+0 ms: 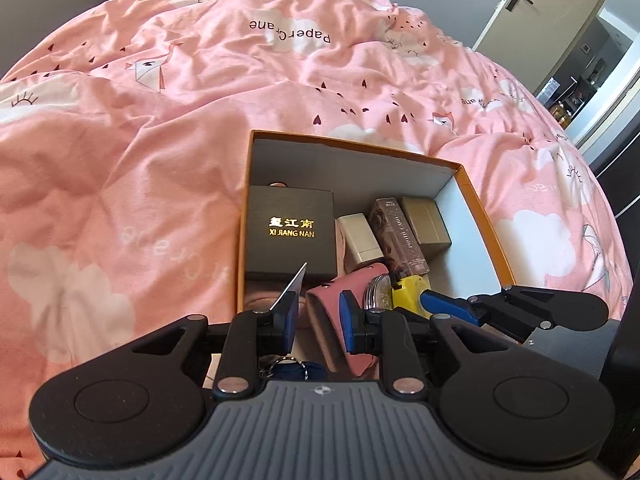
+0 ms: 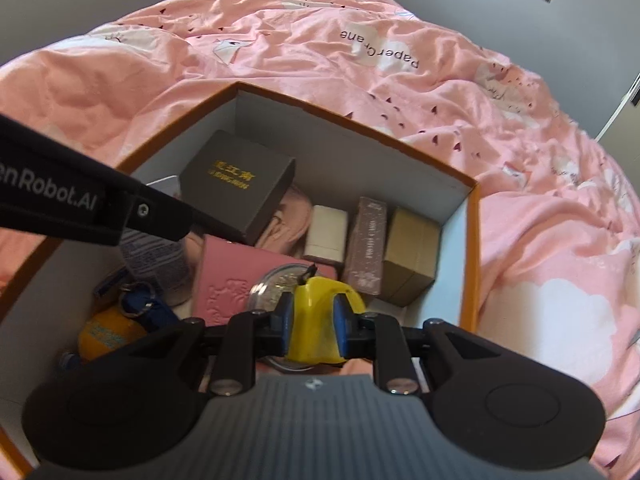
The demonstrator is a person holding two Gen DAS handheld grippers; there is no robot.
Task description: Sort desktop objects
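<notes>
An orange-rimmed cardboard box lies open on a pink bedspread. It holds a black gift box, a cream box, a patterned box, a tan box and a pink wallet. My left gripper hovers over the wallet. Its pads stand apart, and a thin silvery card leans on the left pad. My right gripper is shut on a yellow rounded object low inside the box, above a round clear-lidded case.
An orange ball-like item and a blue key strap lie in the box's near left corner. The left gripper's black body crosses that side. Rumpled pink bedding surrounds the box. A door stands at far right.
</notes>
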